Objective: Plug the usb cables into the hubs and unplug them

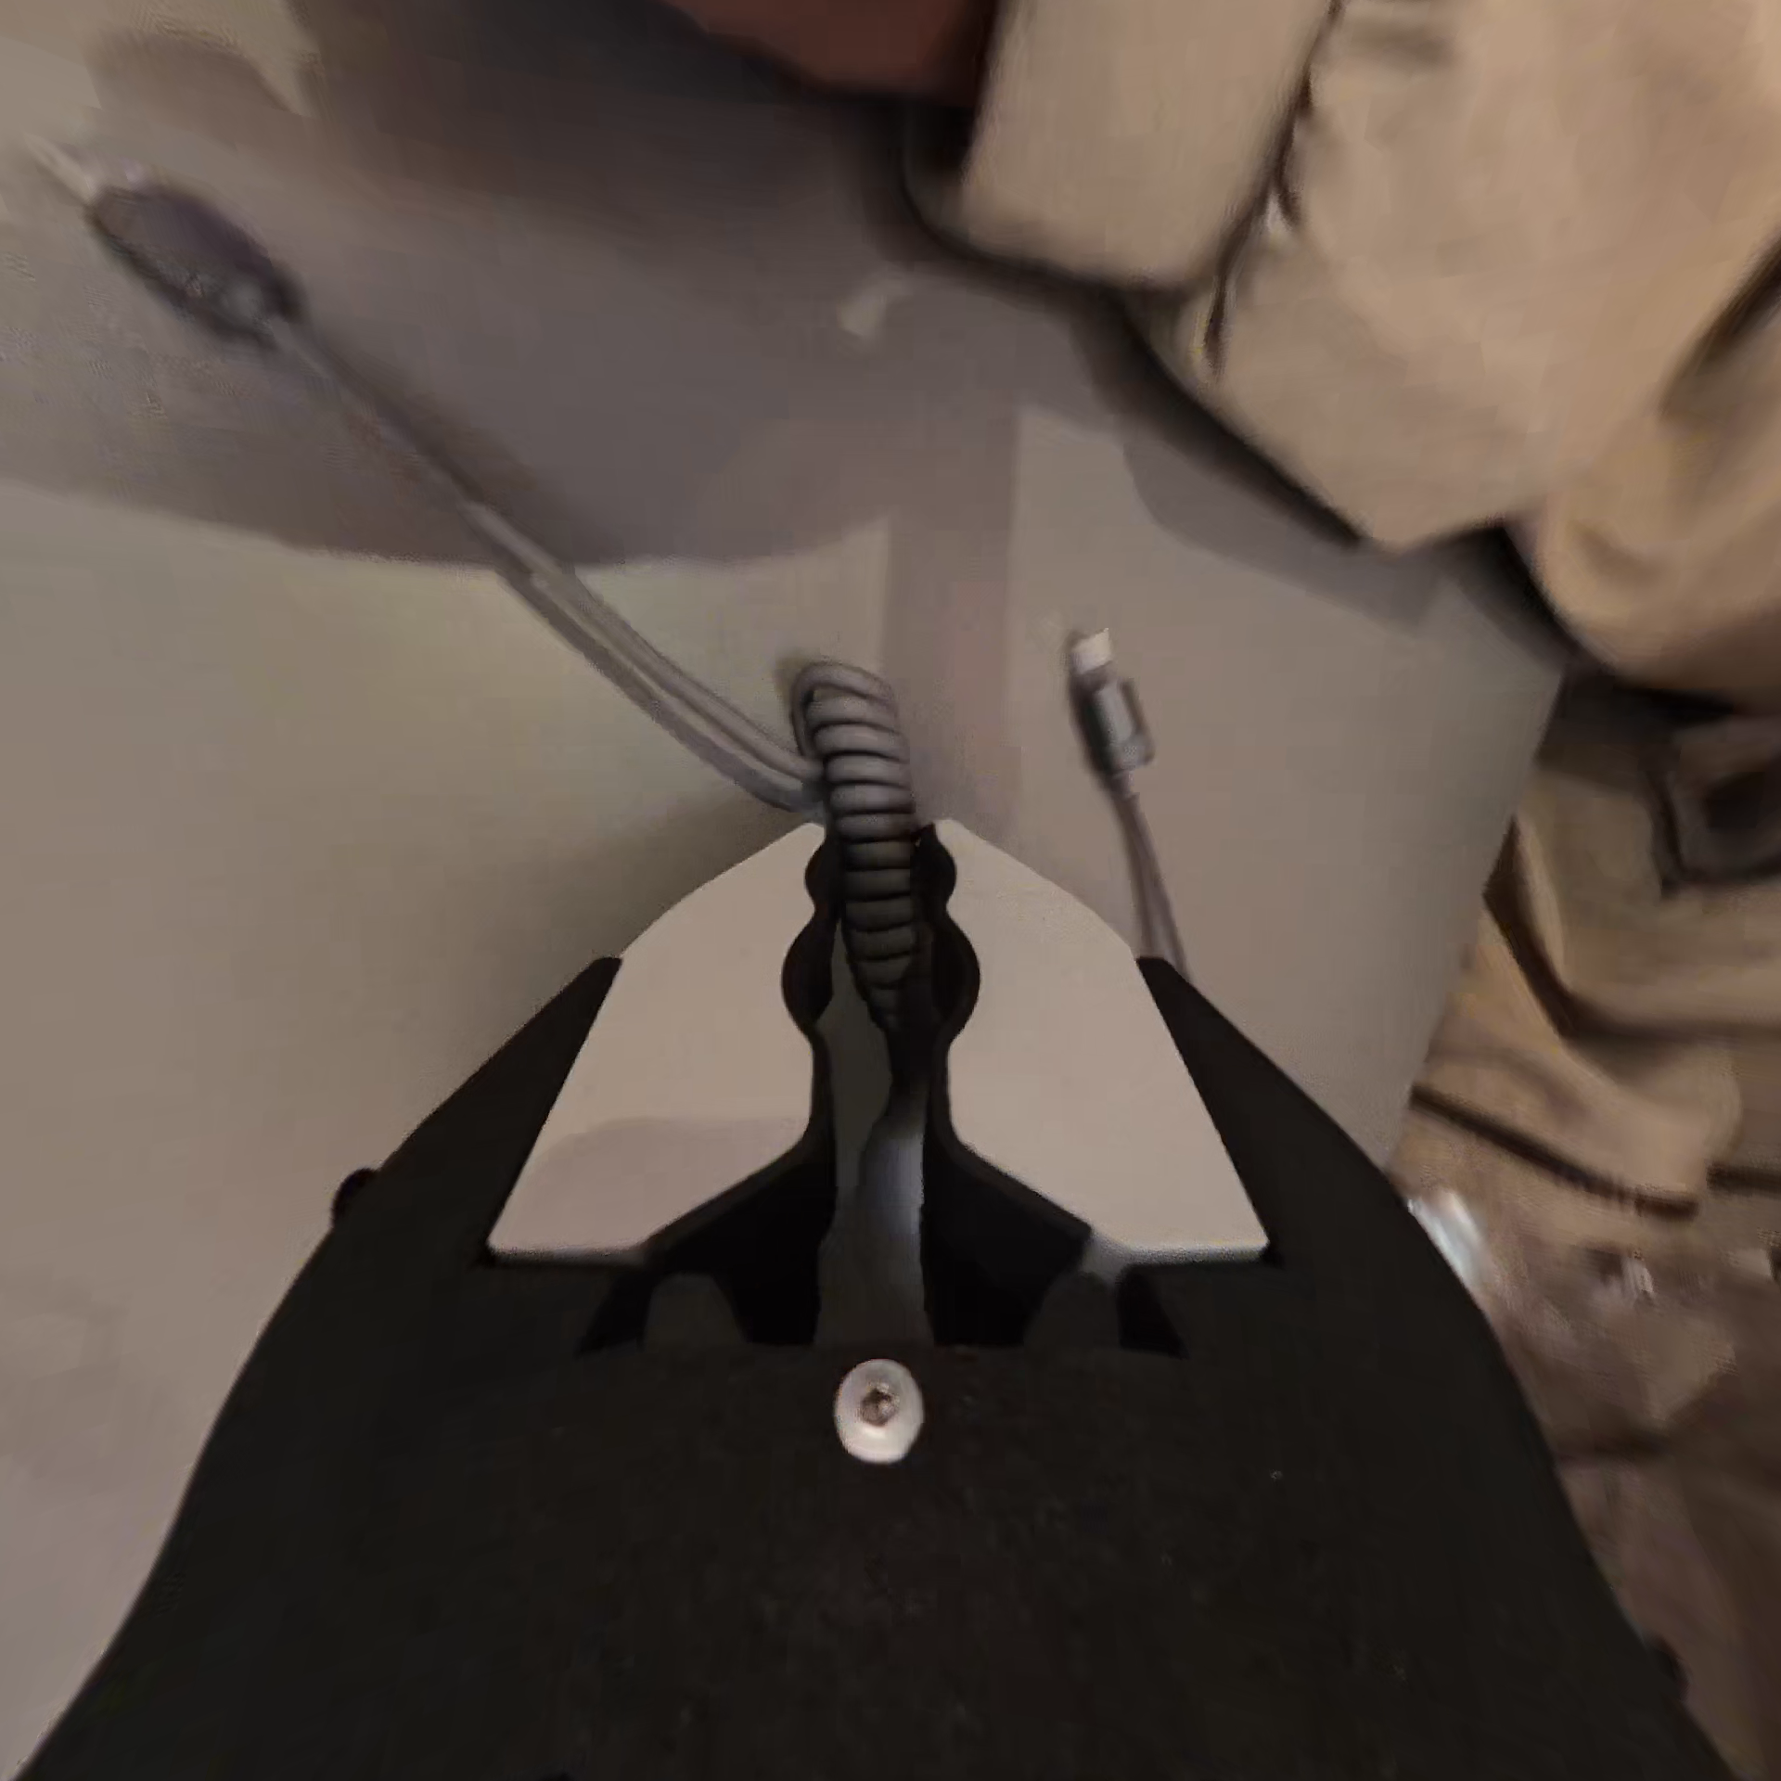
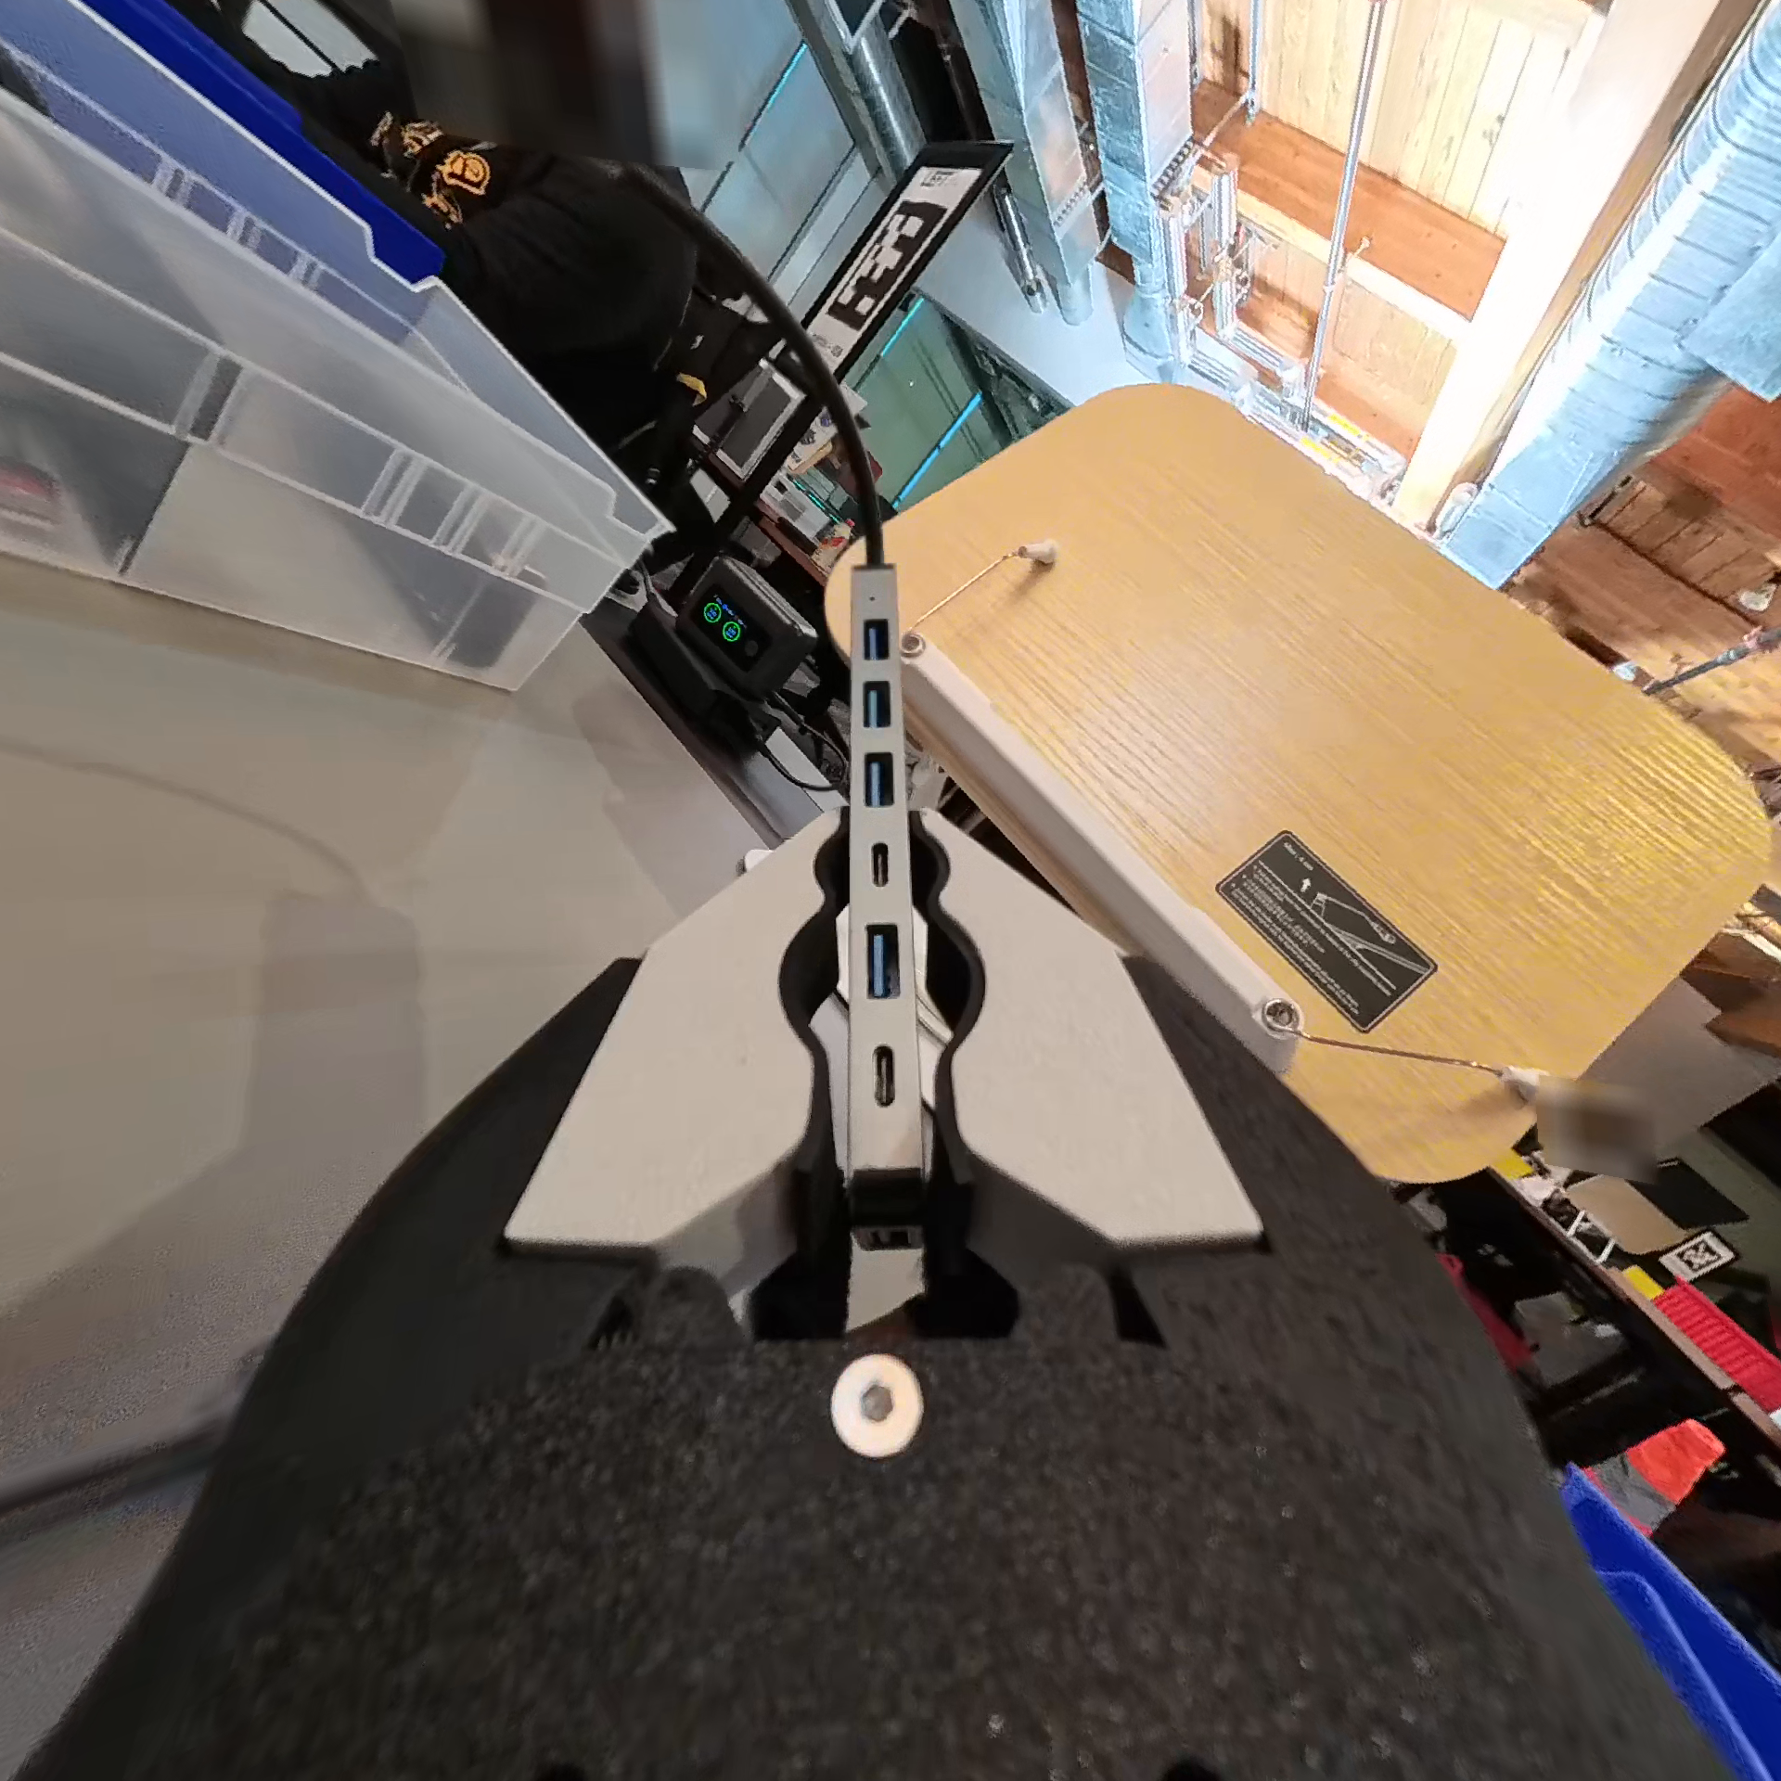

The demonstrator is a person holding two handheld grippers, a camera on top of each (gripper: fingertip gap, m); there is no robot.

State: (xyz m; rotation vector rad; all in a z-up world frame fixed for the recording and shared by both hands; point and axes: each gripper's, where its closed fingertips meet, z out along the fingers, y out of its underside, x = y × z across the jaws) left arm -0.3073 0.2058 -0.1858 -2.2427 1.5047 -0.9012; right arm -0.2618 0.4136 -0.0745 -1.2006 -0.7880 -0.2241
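In the left wrist view my left gripper [image 1: 872, 848] is shut on a grey USB cable [image 1: 863, 829] at its ribbed coil, just above the pale table [image 1: 241, 771]. Grey strands run from the coil up left to a dark oval piece [image 1: 188, 255]. A second braided cable's plug [image 1: 1108, 713] lies on the table to the right, apart from the gripper. In the right wrist view my right gripper [image 2: 879, 848] is shut on a slim silver USB hub [image 2: 877, 867]. It holds the hub in the air, with its row of blue and small ports facing the camera. The hub's black lead [image 2: 819, 357] arcs away upward.
A person's beige sleeve and clothing [image 1: 1446, 289] fill the upper right of the left wrist view. In the right wrist view a clear plastic bin [image 2: 289, 434] with a blue lid stands at left. A wooden board [image 2: 1301, 723] with a white bracket is at right. Shelves and a blue crate [image 2: 1677, 1638] lie beyond. My right fingertips sit around 25 cm from my left ones.
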